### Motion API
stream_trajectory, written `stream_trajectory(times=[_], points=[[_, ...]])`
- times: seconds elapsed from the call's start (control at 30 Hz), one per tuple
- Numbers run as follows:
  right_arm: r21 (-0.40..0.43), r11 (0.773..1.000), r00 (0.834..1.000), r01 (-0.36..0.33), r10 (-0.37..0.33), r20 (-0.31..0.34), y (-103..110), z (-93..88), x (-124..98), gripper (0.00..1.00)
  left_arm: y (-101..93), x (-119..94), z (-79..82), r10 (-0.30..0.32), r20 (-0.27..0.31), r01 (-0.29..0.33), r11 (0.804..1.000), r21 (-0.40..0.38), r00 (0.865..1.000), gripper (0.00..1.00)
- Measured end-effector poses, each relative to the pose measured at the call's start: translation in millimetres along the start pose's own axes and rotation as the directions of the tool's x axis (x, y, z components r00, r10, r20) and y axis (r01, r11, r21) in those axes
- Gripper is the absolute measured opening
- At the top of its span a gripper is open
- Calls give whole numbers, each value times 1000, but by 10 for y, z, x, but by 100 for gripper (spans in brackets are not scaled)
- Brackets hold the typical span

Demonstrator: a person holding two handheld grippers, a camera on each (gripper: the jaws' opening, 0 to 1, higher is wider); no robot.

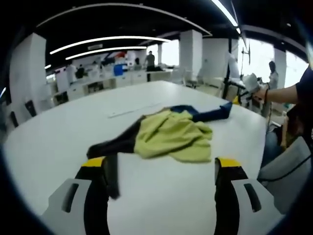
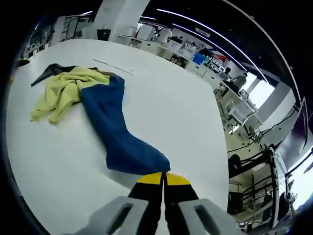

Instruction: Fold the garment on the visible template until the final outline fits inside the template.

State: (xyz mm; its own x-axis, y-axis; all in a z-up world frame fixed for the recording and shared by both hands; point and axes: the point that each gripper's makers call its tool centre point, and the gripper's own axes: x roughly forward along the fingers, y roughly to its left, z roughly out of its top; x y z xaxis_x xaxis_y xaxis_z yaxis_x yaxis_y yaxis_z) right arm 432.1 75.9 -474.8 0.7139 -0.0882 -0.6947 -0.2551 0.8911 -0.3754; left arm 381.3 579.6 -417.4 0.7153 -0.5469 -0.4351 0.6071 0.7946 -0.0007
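The crumpled garment of yellow-green, dark blue and black cloth (image 1: 168, 134) lies bunched on the wide white table (image 1: 58, 132), near its middle in the left gripper view. Its yellow-green part is heaped on top, a black sleeve runs toward the near left, and a blue part trails off to the far right. In the right gripper view the same garment (image 2: 105, 115) stretches from a yellow-green heap at the far left down a long blue sleeve to the near edge, where the sleeve's end lies just ahead of the fingertips.

The left gripper (image 1: 164, 171) has its black, yellow-tipped fingers spread wide, and the black sleeve end lies against the inner side of the left finger. The right gripper (image 2: 163, 178) has its fingers pressed together; whether any blue cloth is caught between them I cannot tell.

A thin pale line (image 1: 134, 110) marks the table just beyond the garment. Around the table is a large open office with white pillars (image 1: 190, 49), rows of desks (image 1: 107, 81), long ceiling light strips (image 1: 112, 39) and bright windows. A person's arm (image 1: 286, 90) reaches in at the right of the left gripper view.
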Motion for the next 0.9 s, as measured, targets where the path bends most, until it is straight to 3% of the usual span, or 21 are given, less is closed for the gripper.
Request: stream_trajectory(times=[0.37, 0.53, 0.73, 0.9], points=[[35, 998, 998, 44, -42, -49, -228, -207, 109, 0, 14, -9, -15, -7, -1, 7, 1000, 1, 1000, 87], [15, 999, 997, 35, -34, -68, -224, -298, 146, 0, 9, -20, -27, -12, -6, 12, 1000, 5, 1000, 88], [53, 998, 995, 37, -32, -95, -254, -428, 225, 0, 3, -37, -29, -11, -9, 11, 1000, 6, 1000, 88], [78, 997, 996, 27, -20, -87, -226, -431, 252, 0, 21, -36, -45, -9, -14, 9, 1000, 2, 1000, 88]])
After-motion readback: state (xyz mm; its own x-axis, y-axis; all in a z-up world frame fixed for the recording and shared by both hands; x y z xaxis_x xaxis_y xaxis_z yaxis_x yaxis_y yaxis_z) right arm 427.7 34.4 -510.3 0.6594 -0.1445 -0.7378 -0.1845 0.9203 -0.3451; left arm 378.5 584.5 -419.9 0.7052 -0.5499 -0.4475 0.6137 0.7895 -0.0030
